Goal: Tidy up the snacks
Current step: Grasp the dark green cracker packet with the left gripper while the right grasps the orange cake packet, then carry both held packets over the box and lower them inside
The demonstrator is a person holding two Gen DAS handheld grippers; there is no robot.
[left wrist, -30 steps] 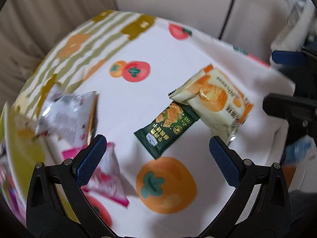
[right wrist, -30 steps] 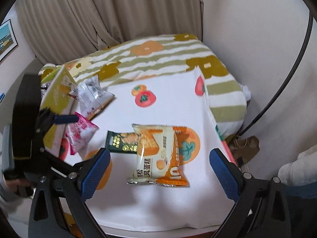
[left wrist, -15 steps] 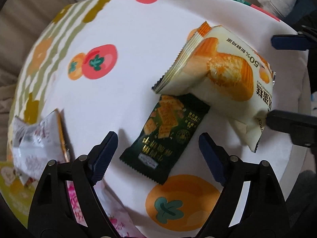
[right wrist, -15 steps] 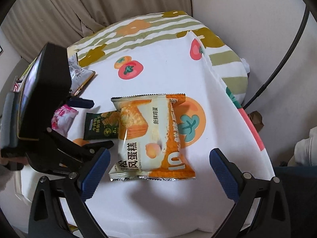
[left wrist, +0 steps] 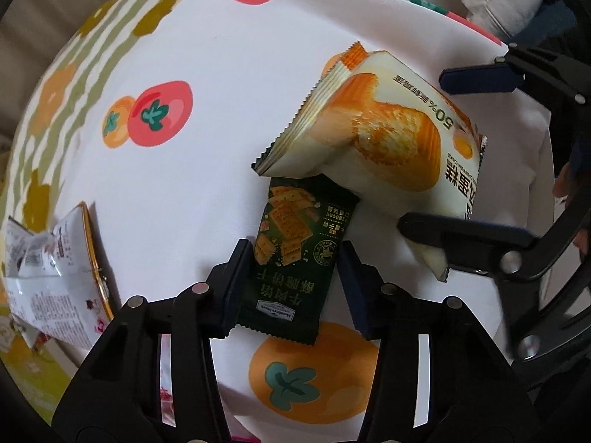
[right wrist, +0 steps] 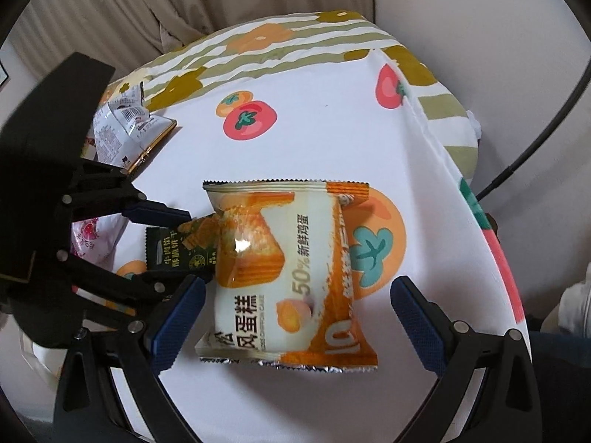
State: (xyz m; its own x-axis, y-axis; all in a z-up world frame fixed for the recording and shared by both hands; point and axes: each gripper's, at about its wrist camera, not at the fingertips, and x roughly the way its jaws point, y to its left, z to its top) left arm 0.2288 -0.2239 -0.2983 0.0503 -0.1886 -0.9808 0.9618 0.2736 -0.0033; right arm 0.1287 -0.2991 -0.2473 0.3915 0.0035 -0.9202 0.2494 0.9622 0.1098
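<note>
Dark green foil cracker packet, lower centre of my left view, sits pinched in my left gripper, while my right gripper gapes wide around the cream-and-orange cake bag.

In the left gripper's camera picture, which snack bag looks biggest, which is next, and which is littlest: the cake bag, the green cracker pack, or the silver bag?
1. cake bag
2. silver bag, partly cut off at the edge, so unsure
3. green cracker pack, though it is nearest the camera
</note>
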